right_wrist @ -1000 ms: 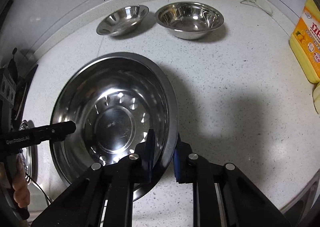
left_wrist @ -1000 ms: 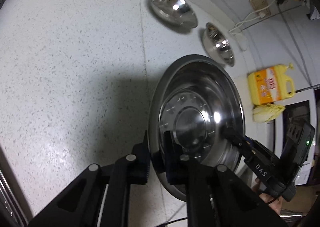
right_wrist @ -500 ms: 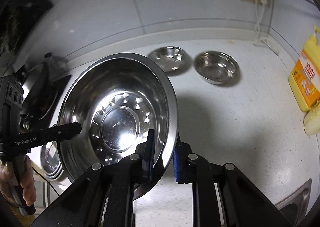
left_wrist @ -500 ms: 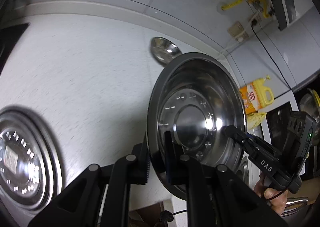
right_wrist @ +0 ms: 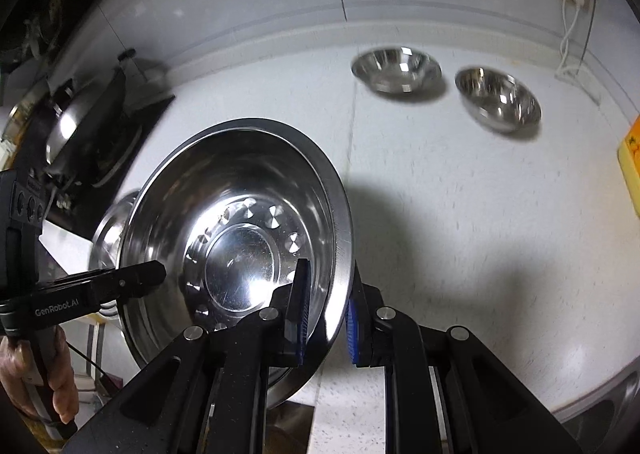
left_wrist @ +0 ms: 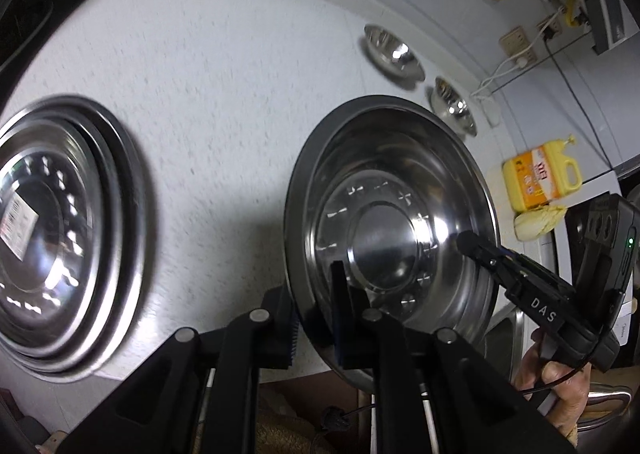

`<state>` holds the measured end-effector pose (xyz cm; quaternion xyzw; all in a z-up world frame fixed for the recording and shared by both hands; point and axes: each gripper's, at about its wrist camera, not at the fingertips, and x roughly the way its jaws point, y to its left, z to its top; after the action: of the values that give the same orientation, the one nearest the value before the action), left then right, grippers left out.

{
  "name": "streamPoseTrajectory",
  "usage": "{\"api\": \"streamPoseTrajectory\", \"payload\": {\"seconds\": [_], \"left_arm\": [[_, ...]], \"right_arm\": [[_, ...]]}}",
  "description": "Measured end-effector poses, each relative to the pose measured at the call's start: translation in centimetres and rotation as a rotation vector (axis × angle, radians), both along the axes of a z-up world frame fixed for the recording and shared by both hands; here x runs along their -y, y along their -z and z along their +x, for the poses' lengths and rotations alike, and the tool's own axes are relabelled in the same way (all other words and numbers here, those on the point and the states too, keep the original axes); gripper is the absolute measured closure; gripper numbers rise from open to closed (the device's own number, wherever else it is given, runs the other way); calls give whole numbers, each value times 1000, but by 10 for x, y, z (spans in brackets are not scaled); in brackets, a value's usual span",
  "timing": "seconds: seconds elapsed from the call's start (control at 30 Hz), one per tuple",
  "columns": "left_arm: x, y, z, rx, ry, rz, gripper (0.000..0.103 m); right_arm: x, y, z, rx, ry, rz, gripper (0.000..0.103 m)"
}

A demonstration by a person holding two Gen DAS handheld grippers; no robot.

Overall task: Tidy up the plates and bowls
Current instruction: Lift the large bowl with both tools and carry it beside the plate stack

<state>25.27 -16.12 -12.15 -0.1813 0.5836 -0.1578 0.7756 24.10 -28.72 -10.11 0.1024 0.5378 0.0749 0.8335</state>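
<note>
In the left wrist view, a large steel basin (left_wrist: 390, 238) is seen held clear of the desk (left_wrist: 224, 94), with the jaws of the left gripper (left_wrist: 314, 318) clamped on its near rim, 1 finger outside the wall and 1 inside. On the far rim the right gripper (left_wrist: 480, 254) is seen clamped as well, so the basin is carried between both hands. The relation that matters lies to the left: a stack of steel plates (left_wrist: 60, 230) rests on the desk beside the basin, apart from it, and the left hand is judged the nearer to it. 2 small bowls (left_wrist: 394, 54) sit well apart at the back wall, with a yellow bottle (left_wrist: 538, 180) further right.

In the right wrist view, the basin (right_wrist: 236, 238) is shown tilted, with the right gripper (right_wrist: 326, 318) clamped on its right rim. The left gripper (right_wrist: 132, 278) is seen at the opposite rim. Here the stack (right_wrist: 108, 230) is mostly hidden behind the basin, so its gap from the basin cannot be read; a stove (right_wrist: 96, 150) beyond the stack is shown instead, which the left view scarcely gives.
</note>
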Motion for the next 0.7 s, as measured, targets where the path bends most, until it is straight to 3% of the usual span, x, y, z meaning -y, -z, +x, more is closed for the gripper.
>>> {"api": "streamPoseTrajectory", "payload": {"seconds": [0.3,0.47,0.7], "left_arm": [[29,23,9,-46,35,34,90],[43,34,7,-83,60,23,89],[53,30,4,-69,87,18,89]], "right_arm": [[22,33,3,-86,52,-9,89],[31,35,2,-96,81,-27,89],[41,29,-6,-94,108,-20,89]]}}
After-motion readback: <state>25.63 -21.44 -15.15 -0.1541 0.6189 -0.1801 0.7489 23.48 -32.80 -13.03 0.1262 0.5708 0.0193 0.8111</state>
